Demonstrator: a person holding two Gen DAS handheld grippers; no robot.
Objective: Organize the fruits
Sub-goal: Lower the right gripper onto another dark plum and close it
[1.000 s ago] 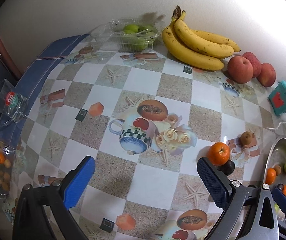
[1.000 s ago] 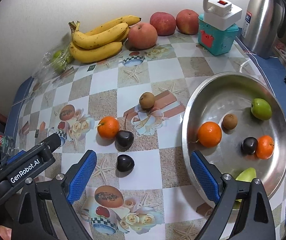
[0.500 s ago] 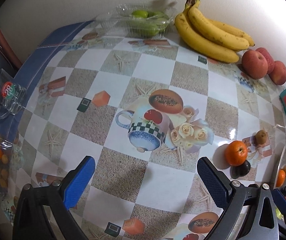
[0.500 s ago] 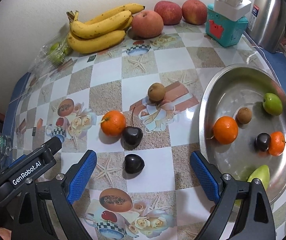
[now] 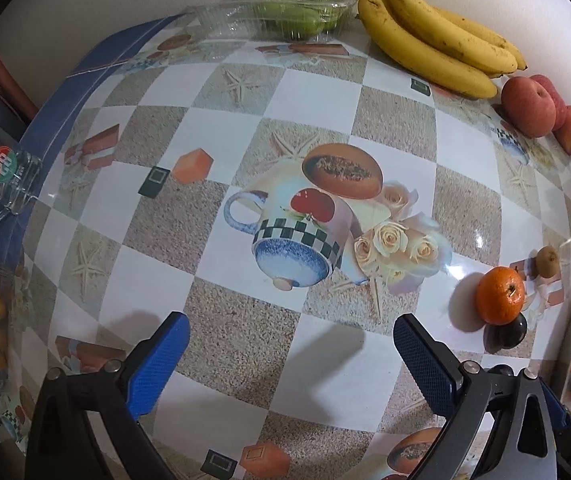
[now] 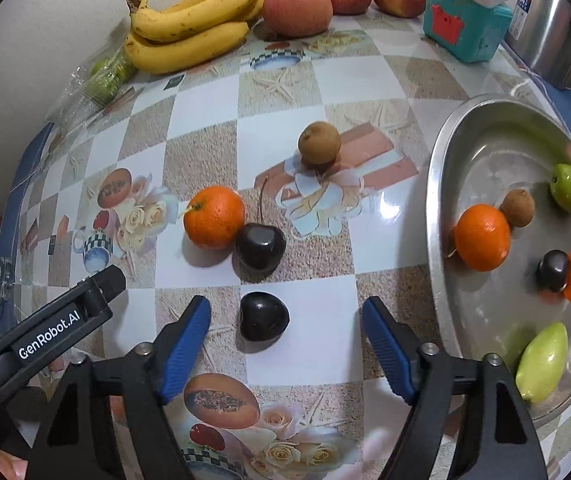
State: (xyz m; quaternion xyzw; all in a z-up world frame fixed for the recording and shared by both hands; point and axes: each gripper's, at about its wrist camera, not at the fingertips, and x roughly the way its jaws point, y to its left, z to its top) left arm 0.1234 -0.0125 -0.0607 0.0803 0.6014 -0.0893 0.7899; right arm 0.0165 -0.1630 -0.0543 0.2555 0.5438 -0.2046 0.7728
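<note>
In the right wrist view my right gripper (image 6: 285, 316) hangs low over the table with its jaws closing; a dark cherry (image 6: 263, 316) lies between the blue pads, which stand clear of it on both sides. Beyond it sit a stemmed cherry (image 6: 260, 247), an orange (image 6: 214, 216) touching it, and a brown fruit (image 6: 320, 145). The steel plate (image 6: 441, 152) on the right holds several small fruits. My left gripper (image 5: 289, 332) is open over bare tablecloth, nothing between its pads; the orange (image 5: 500, 295) lies to its right.
Bananas (image 6: 189, 28), red apples (image 6: 297, 8) and a clear box of green fruit (image 5: 285, 16) line the wall. A teal toy (image 6: 461, 28) and steel kettle (image 6: 553, 28) stand back right. A glass mug (image 5: 1, 180) sits off the left table edge.
Both grippers have sunk closer to the table. The right gripper's pads have drawn inward around the nearest cherry. No fruit has moved.
</note>
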